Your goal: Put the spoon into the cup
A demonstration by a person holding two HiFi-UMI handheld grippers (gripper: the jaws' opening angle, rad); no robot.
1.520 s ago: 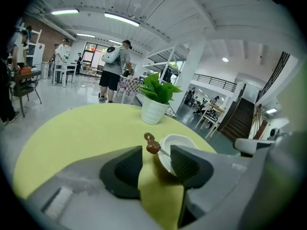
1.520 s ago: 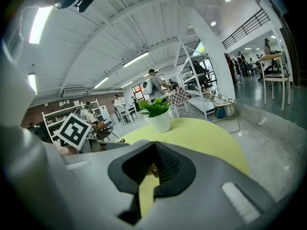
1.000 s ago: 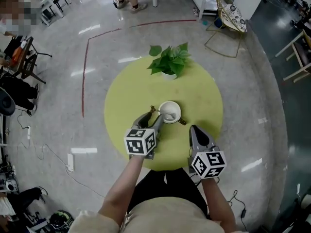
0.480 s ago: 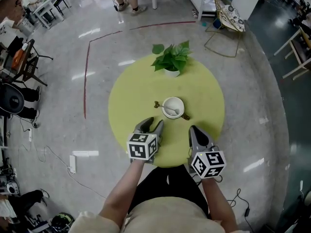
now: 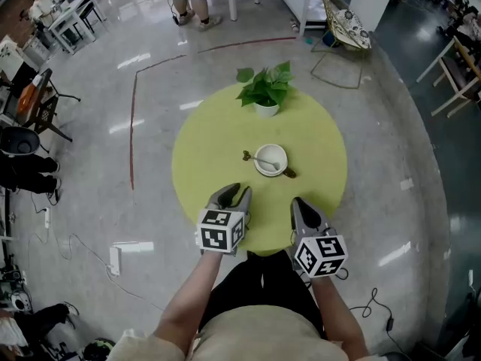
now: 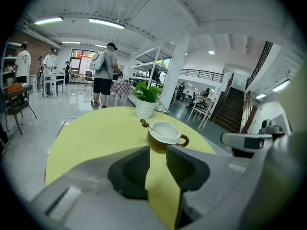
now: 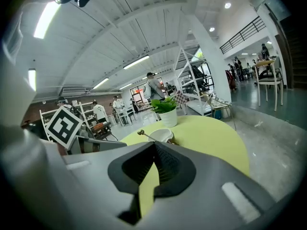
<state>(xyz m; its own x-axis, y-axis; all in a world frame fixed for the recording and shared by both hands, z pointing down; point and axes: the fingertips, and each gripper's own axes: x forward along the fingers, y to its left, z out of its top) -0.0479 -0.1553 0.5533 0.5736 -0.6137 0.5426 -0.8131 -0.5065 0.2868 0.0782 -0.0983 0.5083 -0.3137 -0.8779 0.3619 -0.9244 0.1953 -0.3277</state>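
The spoon lies in the cup at the middle of the round green table, handle poking out left over the rim. At the near edge, well apart from it, the left gripper has just been closing, jaws slightly apart around nothing. The right gripper has its jaw tips together, empty.

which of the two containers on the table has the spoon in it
The brown, white-lined cup, the nearer one, with the spoon handle poking over its rim. The white pot farther away holds only a green plant.
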